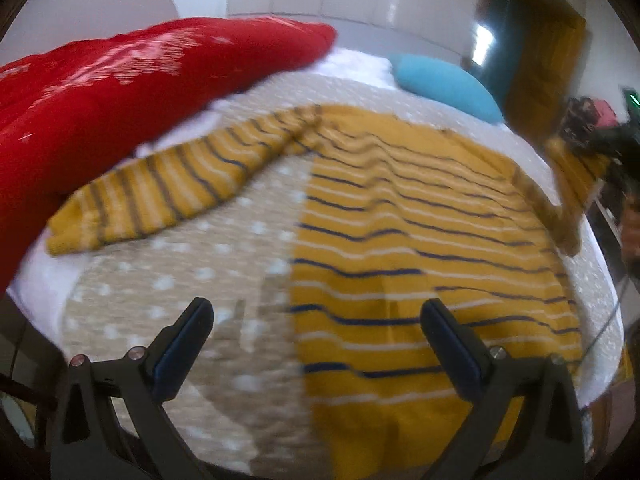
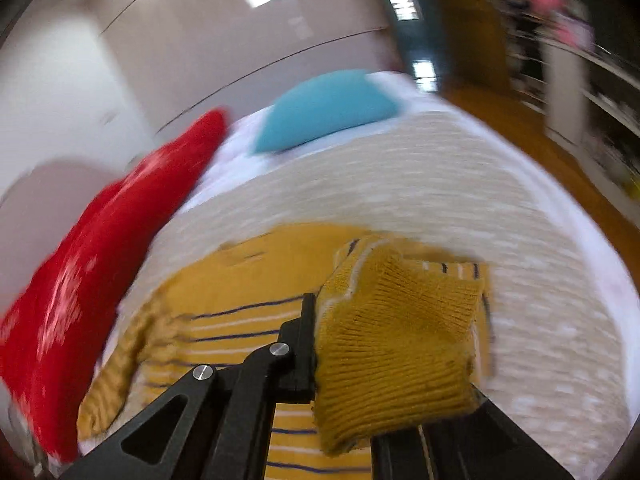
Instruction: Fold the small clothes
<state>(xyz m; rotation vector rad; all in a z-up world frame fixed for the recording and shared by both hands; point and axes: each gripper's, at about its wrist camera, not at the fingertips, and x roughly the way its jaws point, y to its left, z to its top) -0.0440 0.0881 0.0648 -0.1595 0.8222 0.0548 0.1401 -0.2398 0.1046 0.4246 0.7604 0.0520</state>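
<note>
Sweater [image 1: 420,240]: flat on bed [image 1: 168,300], body ahead. Right gripper [image 2: 360,320] pinches its cuff [image 2: 396,344], raised; left gripper [image 1: 316,344] spread, empty.

Your workpiece is the mustard-yellow knit sweater [image 1: 400,240] with navy and white stripes. Its body lies flat on the dotted beige cover, one sleeve [image 1: 160,196] extended sideways toward the red garment [image 1: 100,100]. The other sleeve's ribbed cuff [image 2: 392,356] is raised off the cover

The yellow sweater's cuff [image 2: 396,344] hides the right tool's [image 2: 320,320] other finger; shelves [image 2: 568,40] blur.
</note>
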